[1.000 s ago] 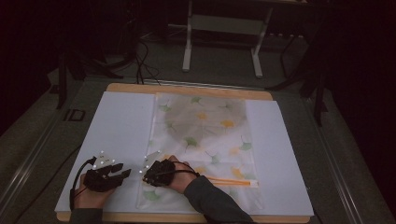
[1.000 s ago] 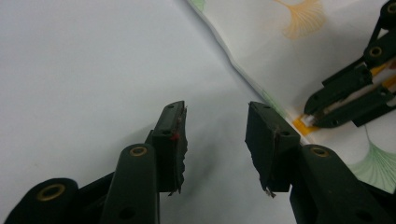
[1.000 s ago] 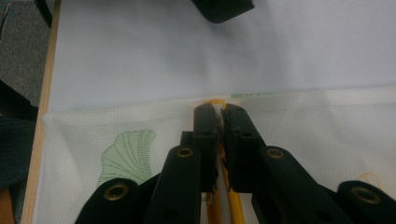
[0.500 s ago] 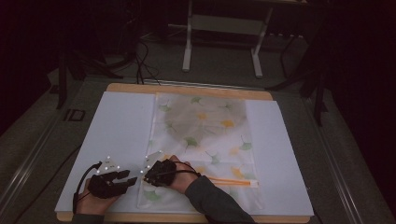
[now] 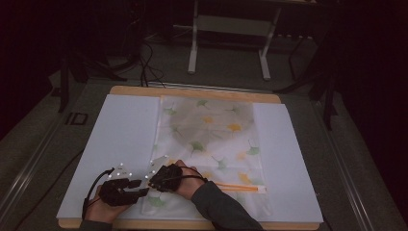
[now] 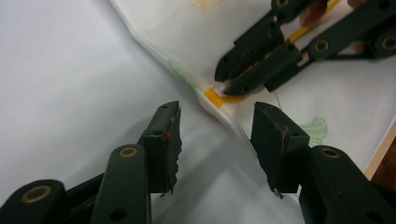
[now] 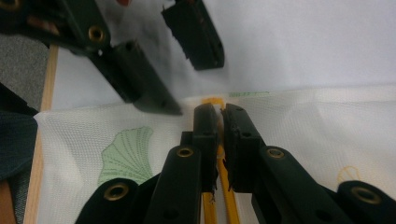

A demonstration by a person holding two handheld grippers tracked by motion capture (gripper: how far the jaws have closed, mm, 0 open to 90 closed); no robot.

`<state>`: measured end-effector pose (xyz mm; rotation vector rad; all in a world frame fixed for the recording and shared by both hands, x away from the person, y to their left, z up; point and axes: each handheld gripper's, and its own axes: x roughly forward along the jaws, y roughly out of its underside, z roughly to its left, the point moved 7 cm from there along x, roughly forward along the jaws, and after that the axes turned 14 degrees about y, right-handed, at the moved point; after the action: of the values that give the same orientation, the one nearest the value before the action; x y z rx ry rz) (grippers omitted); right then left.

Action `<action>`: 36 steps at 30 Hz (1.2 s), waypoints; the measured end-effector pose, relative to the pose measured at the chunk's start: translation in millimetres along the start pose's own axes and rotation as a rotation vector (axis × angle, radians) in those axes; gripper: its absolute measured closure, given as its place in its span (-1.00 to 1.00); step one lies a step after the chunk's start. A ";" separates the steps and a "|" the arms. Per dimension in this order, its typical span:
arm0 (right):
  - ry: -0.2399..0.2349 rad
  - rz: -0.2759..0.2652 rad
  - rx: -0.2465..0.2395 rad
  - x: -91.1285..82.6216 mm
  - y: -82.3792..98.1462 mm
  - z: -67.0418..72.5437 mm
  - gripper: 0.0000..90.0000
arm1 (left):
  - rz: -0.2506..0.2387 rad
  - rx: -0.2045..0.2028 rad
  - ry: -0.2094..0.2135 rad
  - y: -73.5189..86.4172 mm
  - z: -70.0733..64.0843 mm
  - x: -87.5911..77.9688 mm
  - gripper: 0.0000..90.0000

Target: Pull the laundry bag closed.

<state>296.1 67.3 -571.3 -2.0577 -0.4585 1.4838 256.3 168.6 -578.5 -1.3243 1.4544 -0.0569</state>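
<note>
A white mesh bag (image 5: 211,130) printed with green and yellow leaves lies flat on a white sheet (image 5: 120,130). An orange zipper (image 5: 238,186) runs along its near part. My right gripper (image 7: 220,114) is shut on the zipper's end (image 6: 214,97) at the bag's left edge, and it also appears from above (image 5: 153,182). My left gripper (image 6: 217,135) stands open just beside it, also seen from above (image 5: 139,186). Its jaws have just been opening. The bag's edge passes under the gap and the pads press on nothing.
The sheet covers a wooden board (image 5: 192,90) whose near edge (image 5: 192,225) is just behind my hands. A metal stand (image 5: 231,43) and cables (image 5: 144,57) sit on the dark floor beyond the table. A sleeve (image 5: 221,209) reaches in from the bottom.
My left gripper has shifted slightly toward the right one and its jaws have spread wider. The right gripper has stayed shut on the zipper end.
</note>
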 end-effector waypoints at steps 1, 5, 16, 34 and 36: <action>-0.001 -0.003 -0.001 -0.2 0.1 -0.5 0.87 | 0.007 0.001 0.005 0.3 -0.4 1.9 0.16; 0.003 -0.004 -0.007 -1.8 0.2 -1.1 0.87 | 0.023 -0.001 0.032 -0.4 -2.4 8.0 0.17; 0.013 -0.013 -0.024 -10.2 -1.2 -0.7 0.87 | 0.026 -0.015 0.075 -6.4 -3.1 16.3 0.27; -0.003 -0.026 -0.029 -14.2 4.5 -0.8 0.87 | 0.064 -0.021 0.107 -6.6 -4.3 20.1 0.90; -0.009 -0.027 -0.026 -14.0 6.1 -1.1 0.87 | 0.063 -0.018 0.105 -6.7 -4.4 20.4 0.92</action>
<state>292.2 54.2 -564.2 -2.0568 -0.5097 1.4797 262.5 148.9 -585.8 -1.3053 1.5879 -0.0727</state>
